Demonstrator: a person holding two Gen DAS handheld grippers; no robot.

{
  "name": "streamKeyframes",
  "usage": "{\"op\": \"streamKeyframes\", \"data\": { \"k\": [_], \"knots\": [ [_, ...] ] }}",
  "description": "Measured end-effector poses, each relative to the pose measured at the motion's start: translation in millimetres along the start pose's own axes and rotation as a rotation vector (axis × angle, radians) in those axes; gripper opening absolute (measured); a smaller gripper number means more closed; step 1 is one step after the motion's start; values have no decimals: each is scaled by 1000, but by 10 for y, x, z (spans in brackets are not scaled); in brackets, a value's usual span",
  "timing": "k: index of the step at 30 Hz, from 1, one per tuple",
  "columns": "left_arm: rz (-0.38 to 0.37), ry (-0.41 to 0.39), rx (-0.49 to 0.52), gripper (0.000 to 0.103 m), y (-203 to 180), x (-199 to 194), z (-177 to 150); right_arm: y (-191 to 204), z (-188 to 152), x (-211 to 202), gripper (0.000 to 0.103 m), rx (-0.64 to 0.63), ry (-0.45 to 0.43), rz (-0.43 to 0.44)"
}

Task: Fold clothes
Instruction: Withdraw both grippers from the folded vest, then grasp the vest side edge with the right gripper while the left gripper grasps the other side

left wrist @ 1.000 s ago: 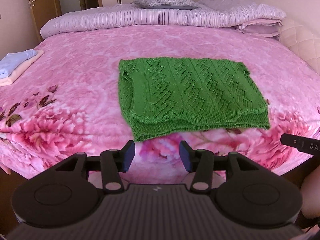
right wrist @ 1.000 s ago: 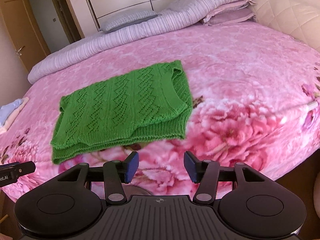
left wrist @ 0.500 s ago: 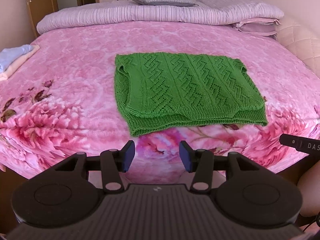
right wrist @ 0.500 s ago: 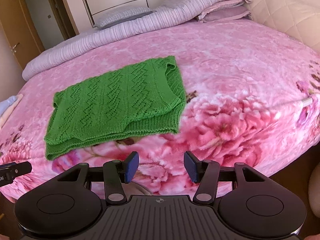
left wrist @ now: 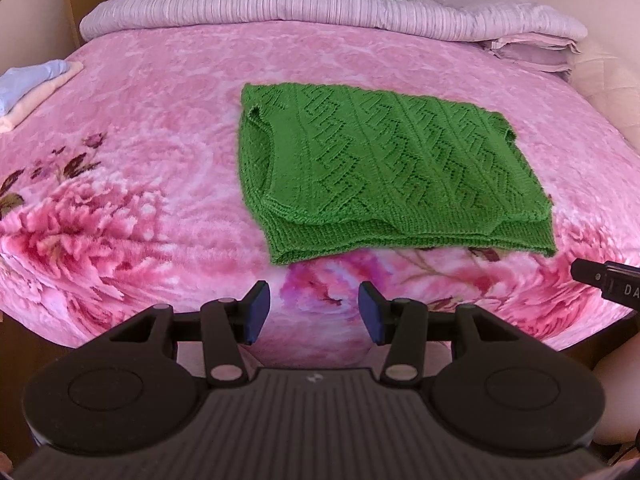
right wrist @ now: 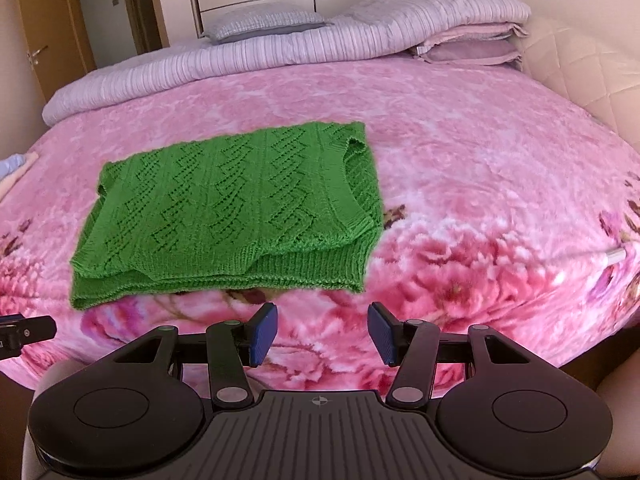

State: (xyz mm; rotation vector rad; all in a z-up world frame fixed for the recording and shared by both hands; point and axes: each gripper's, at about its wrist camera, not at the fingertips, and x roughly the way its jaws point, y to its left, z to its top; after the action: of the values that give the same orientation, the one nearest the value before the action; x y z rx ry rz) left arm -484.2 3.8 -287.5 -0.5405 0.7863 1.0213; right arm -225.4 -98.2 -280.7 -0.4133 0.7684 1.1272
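Both claws empty, jaws apart: left gripper (left wrist: 313,312) and right gripper (right wrist: 322,338) at frame bottom. Green sweater (left wrist: 384,172) mid-frame on pink blanket (left wrist: 140,160), already doubled. Risk: pinching top layer only, so fold slides apart.

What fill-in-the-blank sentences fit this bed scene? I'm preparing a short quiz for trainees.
1. The green knitted sweater lies folded on a floral blanket coloured ____.
2. The jaws of the right gripper are ____, with nothing between them.
3. At the bed's left edge, a light-blue garment rests ____ a peach one.
4. The left gripper is short of the sweater's ribbed ____.

Missing words: pink; open; on top of; hem
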Motion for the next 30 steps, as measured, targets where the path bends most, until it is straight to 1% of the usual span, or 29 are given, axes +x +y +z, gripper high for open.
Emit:
{"op": "streamKeyframes", "data": {
  "k": [12,14,16,17,19,21,23,24,27,28,29,30],
  "knots": [
    [3,32,-37,45,114,212,82,-22,94,214,54,-17,38,-23],
    [-2,29,-45,44,135,241,105,-53,109,246,54,5,29,-24],
    [-20,15,-51,45,161,258,131,-212,125,260,54,128,-20,0],
    [-35,5,-56,44,183,264,148,-337,125,293,54,208,-27,36],
    [-72,-15,-68,44,230,278,185,-607,119,375,54,376,-31,119],
    [-124,-42,-81,44,290,295,225,-881,86,473,54,535,-20,218],
    [-181,-73,-96,42,345,317,270,-1095,50,570,54,654,-6,311],
    [-212,-91,-104,39,374,331,296,-1169,36,605,54,693,-10,347],
    [-253,-128,-101,36,389,388,359,-1300,32,715,53,745,-6,389],
    [-256,-132,-90,35,382,422,379,-1326,39,750,52,760,-3,398],
    [-257,-133,-79,31,367,463,395,-1350,46,783,48,776,-1,406],
    [-258,-133,-68,27,352,504,410,-1365,57,821,46,789,1,415]
  ]
}}
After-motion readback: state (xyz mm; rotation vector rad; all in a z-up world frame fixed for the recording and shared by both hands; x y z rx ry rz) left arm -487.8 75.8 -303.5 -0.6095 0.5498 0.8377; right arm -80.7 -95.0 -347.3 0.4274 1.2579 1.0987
